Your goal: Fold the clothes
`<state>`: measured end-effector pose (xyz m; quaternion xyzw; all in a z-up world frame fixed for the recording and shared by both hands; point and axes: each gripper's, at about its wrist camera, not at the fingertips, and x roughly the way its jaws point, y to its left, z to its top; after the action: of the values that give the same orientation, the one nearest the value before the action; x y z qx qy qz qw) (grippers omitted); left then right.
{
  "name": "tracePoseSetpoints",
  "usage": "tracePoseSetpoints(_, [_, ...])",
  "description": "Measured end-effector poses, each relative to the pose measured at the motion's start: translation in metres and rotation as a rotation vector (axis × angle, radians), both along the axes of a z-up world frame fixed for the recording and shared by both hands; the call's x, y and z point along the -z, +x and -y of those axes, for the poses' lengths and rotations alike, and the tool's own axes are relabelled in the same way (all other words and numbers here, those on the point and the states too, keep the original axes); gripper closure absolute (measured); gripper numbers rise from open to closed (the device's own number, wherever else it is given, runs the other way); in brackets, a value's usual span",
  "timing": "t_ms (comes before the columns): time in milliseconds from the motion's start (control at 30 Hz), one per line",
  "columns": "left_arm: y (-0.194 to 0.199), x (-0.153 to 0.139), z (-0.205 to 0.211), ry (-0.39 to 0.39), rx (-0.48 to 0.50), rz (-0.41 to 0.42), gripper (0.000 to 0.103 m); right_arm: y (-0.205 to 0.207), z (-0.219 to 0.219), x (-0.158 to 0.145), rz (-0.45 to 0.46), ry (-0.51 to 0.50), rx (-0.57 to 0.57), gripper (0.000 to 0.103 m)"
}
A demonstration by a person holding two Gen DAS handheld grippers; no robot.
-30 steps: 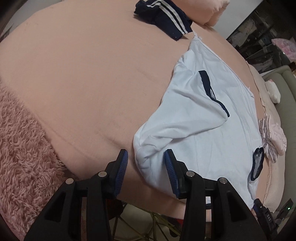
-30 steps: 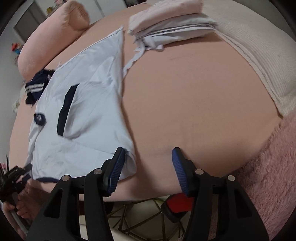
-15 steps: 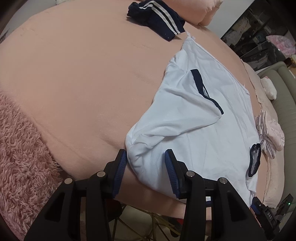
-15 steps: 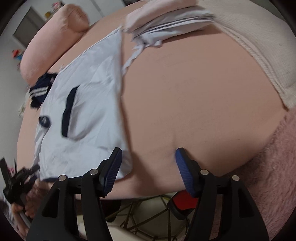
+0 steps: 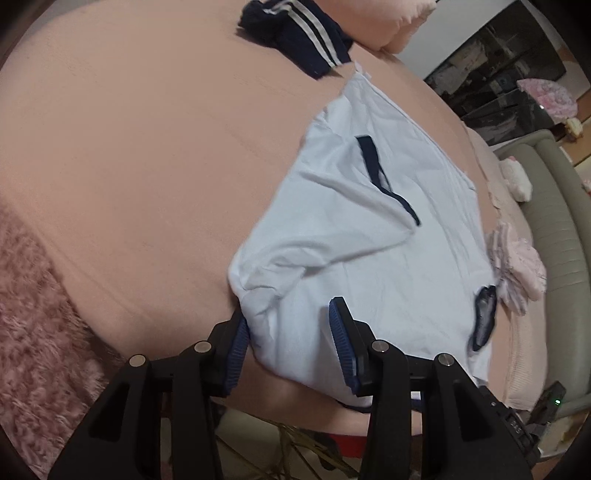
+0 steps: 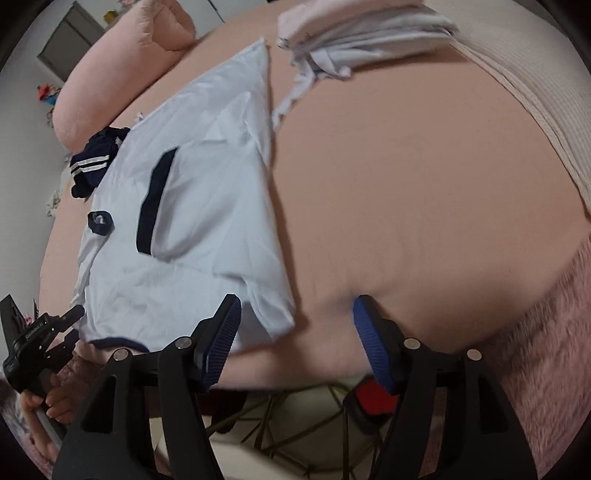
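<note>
A pale blue shirt with navy trim (image 5: pixel 369 229) lies spread on the pink bed (image 5: pixel 147 147), both sleeves folded inward. My left gripper (image 5: pixel 290 332) is open, its jaws either side of the shirt's near left corner. In the right wrist view the same shirt (image 6: pixel 207 206) lies at left. My right gripper (image 6: pixel 295 332) is open, with the shirt's near right corner between its jaws. The left gripper and the hand holding it show at the lower left of the right wrist view (image 6: pixel 37 343).
A navy striped garment (image 5: pixel 295 33) lies by the pink pillow (image 6: pixel 118 66) at the far end. Folded pale clothes (image 6: pixel 369 33) are stacked beyond the shirt. A fuzzy pink blanket (image 5: pixel 33 314) lies along the near bed edge. A grey-green sofa (image 5: pixel 554 221) stands past the bed.
Both grippers moved forward to the shirt's near corners, so the left corner and the right corner now sit between the open jaws. The shirt has not shifted.
</note>
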<state>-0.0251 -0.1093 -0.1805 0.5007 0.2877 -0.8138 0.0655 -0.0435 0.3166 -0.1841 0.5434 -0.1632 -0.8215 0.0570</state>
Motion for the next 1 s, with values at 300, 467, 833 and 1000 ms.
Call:
tracePoseSetpoints(300, [-0.021, 0.005, -0.024, -0.157, 0.102, 0.052, 0.070, 0.003, 0.021, -0.004, -0.029, 0.033, -0.047, 0.067])
tracePoseSetpoints(467, [-0.016, 0.008, -0.012, -0.085, 0.073, 0.046, 0.095, 0.006, 0.054, -0.010, -0.075, 0.098, -0.149, 0.097])
tracePoseSetpoints(833, [-0.015, 0.013, -0.017, -0.105, 0.098, 0.070, 0.085, 0.001, 0.042, 0.000, -0.032, 0.034, -0.123, 0.095])
tracePoseSetpoints(1000, [-0.002, -0.002, -0.007, -0.034, 0.092, 0.010, 0.094, 0.012, 0.035, -0.014, -0.065, 0.016, -0.107, 0.099])
